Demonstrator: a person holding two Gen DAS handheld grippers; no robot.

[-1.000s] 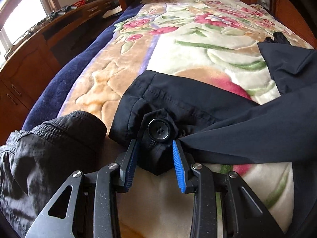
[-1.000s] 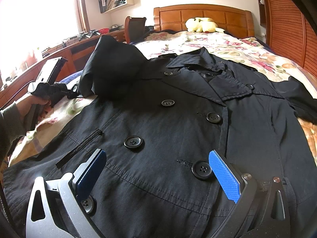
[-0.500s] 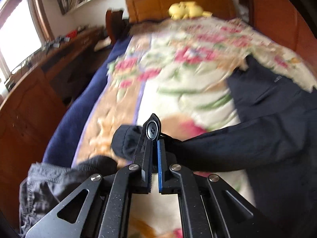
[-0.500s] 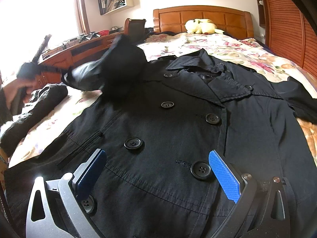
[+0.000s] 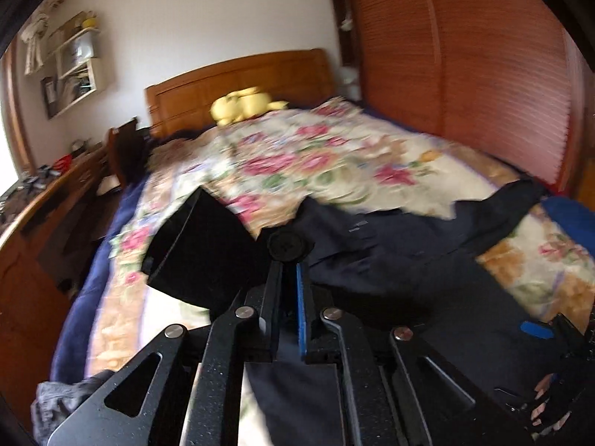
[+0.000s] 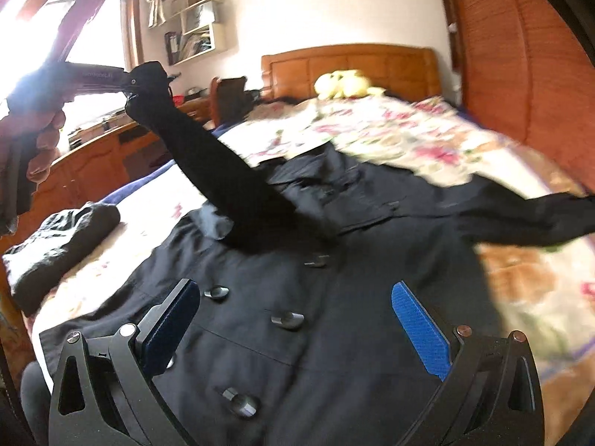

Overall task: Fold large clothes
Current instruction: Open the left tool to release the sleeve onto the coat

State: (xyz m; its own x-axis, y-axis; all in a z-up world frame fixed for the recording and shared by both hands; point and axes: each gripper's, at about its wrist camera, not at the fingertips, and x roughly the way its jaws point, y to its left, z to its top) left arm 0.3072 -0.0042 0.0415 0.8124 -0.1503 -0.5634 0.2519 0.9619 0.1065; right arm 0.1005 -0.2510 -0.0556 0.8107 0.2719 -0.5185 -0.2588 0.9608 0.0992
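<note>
A large black double-breasted coat (image 6: pixel 334 297) lies front-up on the floral bedspread (image 6: pixel 390 133). My left gripper (image 5: pixel 288 271) is shut on the cuff of the coat's left sleeve (image 5: pixel 208 256), beside a black button (image 5: pixel 286 245). In the right wrist view the left gripper (image 6: pixel 126 83) holds that sleeve (image 6: pixel 223 178) high above the bed, stretched up from the shoulder. My right gripper (image 6: pixel 297 316) is open and empty, low over the coat's lower front. The other sleeve (image 6: pixel 520 219) lies out to the right.
A rolled dark grey garment (image 6: pixel 63 234) lies at the bed's left edge. A wooden desk (image 6: pixel 93 160) runs along the left. A headboard (image 6: pixel 349 63) with a yellow plush toy (image 6: pixel 342 83) stands at the far end. A wooden slatted wall (image 6: pixel 528 74) is on the right.
My left gripper closed on the sleeve cuff and lifted it high off the bed, up and over toward the coat. My right gripper stayed open over the coat's front.
</note>
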